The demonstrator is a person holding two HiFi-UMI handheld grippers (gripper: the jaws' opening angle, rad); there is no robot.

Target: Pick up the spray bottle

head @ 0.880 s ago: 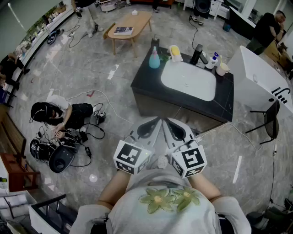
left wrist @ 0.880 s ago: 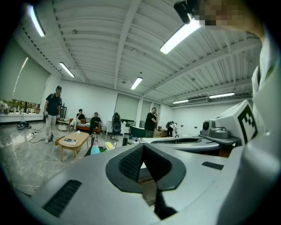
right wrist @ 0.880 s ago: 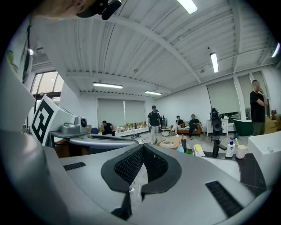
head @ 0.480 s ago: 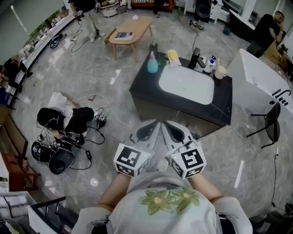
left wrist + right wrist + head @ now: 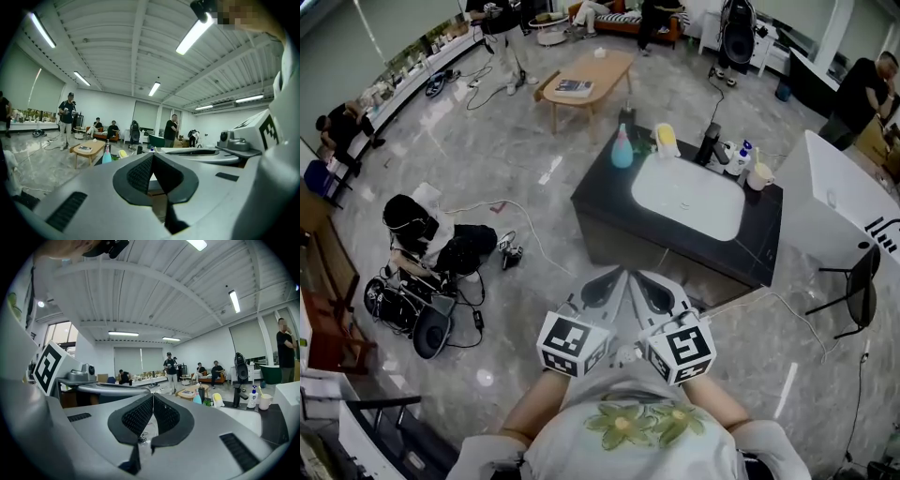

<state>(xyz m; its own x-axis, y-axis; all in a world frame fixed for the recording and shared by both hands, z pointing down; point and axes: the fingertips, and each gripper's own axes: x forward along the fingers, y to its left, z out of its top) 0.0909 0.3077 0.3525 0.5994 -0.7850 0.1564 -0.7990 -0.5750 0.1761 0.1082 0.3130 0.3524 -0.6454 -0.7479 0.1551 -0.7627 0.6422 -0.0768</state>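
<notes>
A teal spray bottle (image 5: 622,148) stands upright at the far left corner of the black counter (image 5: 602,195), next to the white sink (image 5: 686,195). It also shows small and far off as the teal bottle (image 5: 107,154) in the left gripper view and the teal bottle (image 5: 197,398) in the right gripper view. My left gripper (image 5: 600,274) and right gripper (image 5: 659,274) are held side by side close to my chest, well short of the counter. Both point toward it. The left gripper (image 5: 152,158) and right gripper (image 5: 153,400) each have their pads pressed together with nothing between them.
On the counter are a yellow item (image 5: 666,139), a black tap (image 5: 710,142), a small white bottle (image 5: 743,156) and a cup (image 5: 758,174). A wooden coffee table (image 5: 586,77) stands beyond. Bags and cables (image 5: 431,281) lie on the floor at left. A white table (image 5: 848,202) and chair (image 5: 853,281) stand at right.
The head view has tilted up a little, so more of the far room shows and the counter sits slightly lower. Both grippers stay together and shut.
</notes>
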